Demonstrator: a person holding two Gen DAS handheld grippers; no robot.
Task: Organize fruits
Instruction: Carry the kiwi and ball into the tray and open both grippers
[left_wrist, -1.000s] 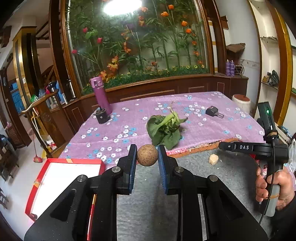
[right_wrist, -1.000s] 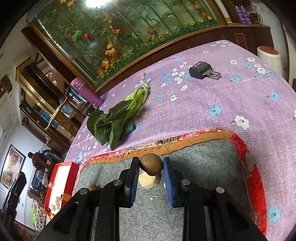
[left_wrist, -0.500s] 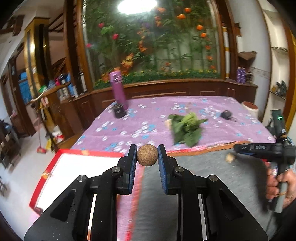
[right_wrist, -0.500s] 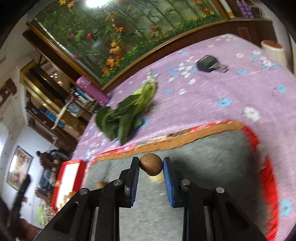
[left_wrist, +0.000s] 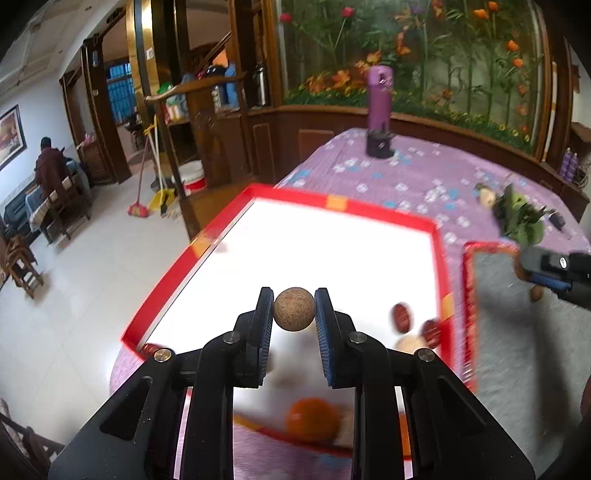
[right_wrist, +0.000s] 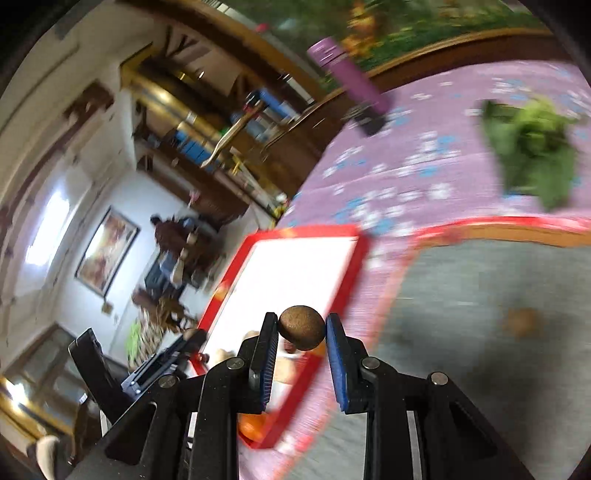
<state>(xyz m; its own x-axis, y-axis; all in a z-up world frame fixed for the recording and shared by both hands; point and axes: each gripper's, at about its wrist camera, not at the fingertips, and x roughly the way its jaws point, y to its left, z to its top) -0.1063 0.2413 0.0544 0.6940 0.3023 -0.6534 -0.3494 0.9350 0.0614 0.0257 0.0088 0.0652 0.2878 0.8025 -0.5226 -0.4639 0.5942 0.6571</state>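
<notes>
My left gripper (left_wrist: 294, 310) is shut on a round brown fruit (left_wrist: 294, 308) and hangs over the white inside of a red-rimmed tray (left_wrist: 343, 206). In that tray lie an orange (left_wrist: 313, 424), two dark red fruits (left_wrist: 402, 316) and a pale one (left_wrist: 410, 344), all blurred. My right gripper (right_wrist: 301, 328) is shut on a second brown fruit (right_wrist: 301, 327), held above the near right edge of the same tray (right_wrist: 354, 266). The right gripper also shows at the left wrist view's right edge (left_wrist: 554, 273). A brownish fruit (right_wrist: 521, 322) lies on the grey mat (right_wrist: 480, 314).
A bunch of green leaves (right_wrist: 532, 155) lies on the purple flowered tablecloth (left_wrist: 406, 177). A purple bottle (left_wrist: 380, 107) stands at the table's far end on a black base. Left of the table the floor drops away, with brooms, a bucket and a seated person far off.
Both grippers have swung left from the grey mat to the red-rimmed tray, each still holding its brown fruit. The left gripper has sunk lower over the tray.
</notes>
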